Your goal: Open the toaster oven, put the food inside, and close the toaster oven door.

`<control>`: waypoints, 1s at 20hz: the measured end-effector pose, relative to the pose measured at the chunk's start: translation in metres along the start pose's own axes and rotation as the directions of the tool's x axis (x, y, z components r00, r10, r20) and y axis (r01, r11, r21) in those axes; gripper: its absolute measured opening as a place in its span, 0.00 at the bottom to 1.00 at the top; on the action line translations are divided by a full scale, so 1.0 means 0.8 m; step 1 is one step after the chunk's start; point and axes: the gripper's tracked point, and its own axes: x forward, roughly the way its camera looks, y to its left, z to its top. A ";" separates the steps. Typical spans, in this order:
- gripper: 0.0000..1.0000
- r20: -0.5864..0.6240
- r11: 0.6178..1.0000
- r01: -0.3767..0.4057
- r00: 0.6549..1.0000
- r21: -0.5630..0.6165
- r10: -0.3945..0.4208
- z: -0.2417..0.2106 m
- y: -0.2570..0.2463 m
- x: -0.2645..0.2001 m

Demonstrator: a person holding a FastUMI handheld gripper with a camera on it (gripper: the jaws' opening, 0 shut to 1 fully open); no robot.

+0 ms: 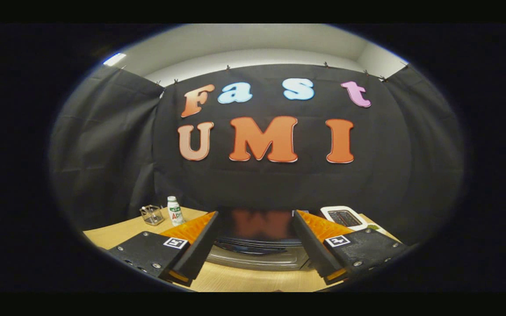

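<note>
Looking straight ahead from the tool [255,228], it sits level and low over the wooden counter [253,278], aimed at the black cloth wall of the booth. Its two fingers [193,245] are spread wide apart with nothing pinched between them, so it's open and empty.

Between the fingers, just ahead of them, is the toaster oven [257,250]. You see its dark glossy top catching a reflection, and below that a silvery curved front with what looks like a handle bar across it. Can't really tell from this angle whether the door is shut or cracked. The fingers bracket it on both sides but don't seem to touch it.

Off to the left, beyond the left finger, a small white bottle [174,210] with a green label stands upright on the counter, and just beside it is a little wire basket [151,214]. On the right, beyond the right finger, there's a white device [344,217] with a dark panel lying flat.
</note>
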 end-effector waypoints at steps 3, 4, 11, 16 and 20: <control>0.98 -0.057 1.000 0.002 0.998 -0.012 -0.003 -0.036 0.006 0.025; 0.98 -0.069 1.000 0.003 0.998 -0.012 -0.004 -0.044 0.008 0.032; 0.98 -0.195 1.000 0.018 0.981 0.016 -0.015 -0.113 0.009 0.057; 0.96 -0.137 0.999 0.019 0.990 0.029 -0.015 -0.111 0.014 0.045; 0.89 -0.112 0.999 -0.010 0.994 0.032 0.014 -0.119 0.023 0.007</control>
